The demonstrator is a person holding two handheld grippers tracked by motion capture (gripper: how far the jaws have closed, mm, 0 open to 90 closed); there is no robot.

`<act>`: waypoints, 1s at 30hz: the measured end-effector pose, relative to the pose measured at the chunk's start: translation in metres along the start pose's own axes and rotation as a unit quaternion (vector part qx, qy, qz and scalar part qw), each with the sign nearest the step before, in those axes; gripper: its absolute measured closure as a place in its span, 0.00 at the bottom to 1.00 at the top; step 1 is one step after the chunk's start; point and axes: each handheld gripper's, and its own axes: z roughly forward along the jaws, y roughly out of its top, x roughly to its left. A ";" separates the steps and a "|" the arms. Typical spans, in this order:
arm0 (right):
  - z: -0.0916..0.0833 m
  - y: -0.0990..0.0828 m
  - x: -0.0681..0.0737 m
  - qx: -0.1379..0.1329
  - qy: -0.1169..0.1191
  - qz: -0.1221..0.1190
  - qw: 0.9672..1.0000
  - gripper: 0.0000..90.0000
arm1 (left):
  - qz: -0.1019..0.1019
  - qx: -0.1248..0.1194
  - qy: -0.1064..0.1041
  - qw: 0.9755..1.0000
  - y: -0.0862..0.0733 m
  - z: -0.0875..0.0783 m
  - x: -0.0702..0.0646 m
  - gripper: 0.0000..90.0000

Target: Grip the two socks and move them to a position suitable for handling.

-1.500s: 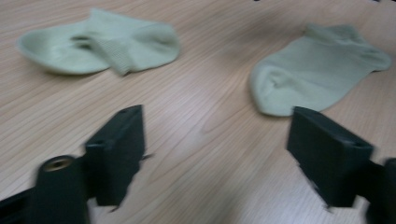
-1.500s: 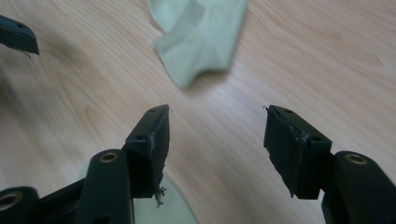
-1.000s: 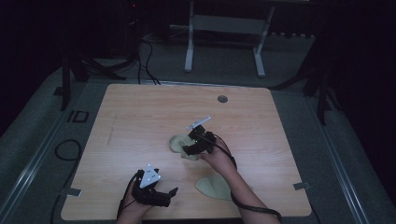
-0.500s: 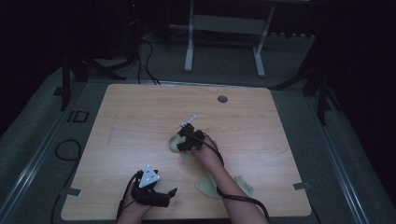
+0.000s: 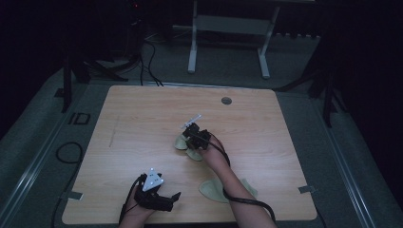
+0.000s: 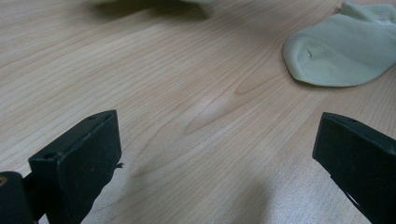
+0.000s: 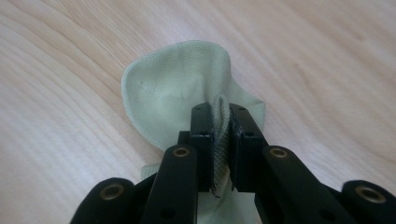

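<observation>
A pale green sock (image 7: 177, 88) lies mid-table, a fold of its fabric pinched between the jaws of the right gripper (image 5: 190, 136). The left gripper (image 5: 175, 197) rests spread wide near the table's (image 5: 142, 114) near edge. A second sock (image 5: 214, 190) lies to its right, with bare wood on the far side.

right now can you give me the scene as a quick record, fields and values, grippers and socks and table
surface: wooden table
left gripper: open, jaws wide apart, near the table's front edge, nothing between them
right gripper: shut on a fold of the pinched sock
pinched sock: pale green, near the table's middle, rest of it lies on the wood
second sock: pale green, flat on the table, partly under the right forearm in the high view
table hole: near the far edge
</observation>
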 end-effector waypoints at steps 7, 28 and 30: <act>-0.041 0.000 -0.014 -0.036 0.008 0.003 0.999 0.91 | 0.001 0.001 -0.004 1.000 -0.001 0.001 -0.002 0.01; -0.094 -0.077 -0.058 -0.024 -0.036 -0.010 0.999 0.90 | 0.000 -0.008 -0.024 1.000 0.005 0.003 -0.010 0.01; -0.085 -0.088 -0.058 -0.013 -0.032 -0.006 0.999 0.90 | 0.006 -0.006 -0.027 1.000 0.007 0.005 -0.011 0.01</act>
